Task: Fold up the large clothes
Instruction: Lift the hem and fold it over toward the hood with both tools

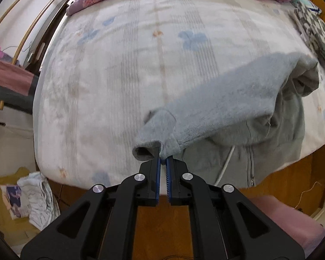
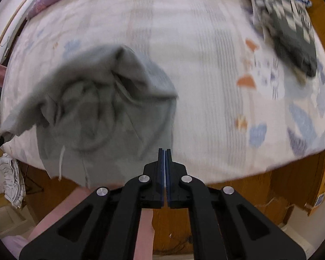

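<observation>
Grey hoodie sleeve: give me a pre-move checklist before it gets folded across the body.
1. Left tool shut on the sleeve cuff: ok.
2. Right tool shut, holding nothing: ok.
3. Sleeve lifted off the bed: ok.
4. Grey hoodie body spread flat: not ok, bunched, hem over the bed edge.
5. Checkered garment away from the hoodie: ok.
6. Zipper fully closed: cannot tell.

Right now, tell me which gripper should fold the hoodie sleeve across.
Left. The left gripper is already shut on the sleeve cuff of the grey hoodie. The right gripper is shut, holding nothing, beside the hoodie.
</observation>
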`<state>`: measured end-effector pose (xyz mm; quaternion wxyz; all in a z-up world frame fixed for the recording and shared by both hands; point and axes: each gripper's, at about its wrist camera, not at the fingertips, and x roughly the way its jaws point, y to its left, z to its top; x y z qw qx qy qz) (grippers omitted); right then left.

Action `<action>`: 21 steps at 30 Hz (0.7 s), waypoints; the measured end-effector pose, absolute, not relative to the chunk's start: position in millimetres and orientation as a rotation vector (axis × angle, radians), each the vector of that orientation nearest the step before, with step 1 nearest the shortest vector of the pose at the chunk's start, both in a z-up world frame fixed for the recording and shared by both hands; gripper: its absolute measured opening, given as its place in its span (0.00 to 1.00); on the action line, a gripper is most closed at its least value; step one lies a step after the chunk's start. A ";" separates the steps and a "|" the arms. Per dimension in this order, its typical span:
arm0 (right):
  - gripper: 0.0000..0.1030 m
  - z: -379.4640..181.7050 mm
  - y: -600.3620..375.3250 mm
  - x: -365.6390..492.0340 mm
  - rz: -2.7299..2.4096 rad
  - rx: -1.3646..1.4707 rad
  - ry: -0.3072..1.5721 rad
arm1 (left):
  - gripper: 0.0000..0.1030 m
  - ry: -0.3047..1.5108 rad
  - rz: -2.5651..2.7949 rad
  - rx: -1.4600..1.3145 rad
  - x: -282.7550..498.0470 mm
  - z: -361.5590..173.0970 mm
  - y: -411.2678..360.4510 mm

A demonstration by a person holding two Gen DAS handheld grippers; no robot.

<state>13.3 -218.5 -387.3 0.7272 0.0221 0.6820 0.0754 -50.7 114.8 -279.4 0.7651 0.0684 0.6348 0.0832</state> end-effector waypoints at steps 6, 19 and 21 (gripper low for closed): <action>0.27 -410.2 -227.4 26.1 0.177 0.154 1.520 | 0.04 1.386 0.208 0.136 -70.2 -292.9 110.8; 0.05 -459.4 -137.6 103.6 0.365 -0.070 1.495 | 0.04 1.379 0.222 0.132 -51.3 -284.7 131.2; 0.04 -443.9 -144.1 100.2 0.396 0.019 1.464 | 0.04 1.378 0.222 0.140 -47.8 -281.3 133.7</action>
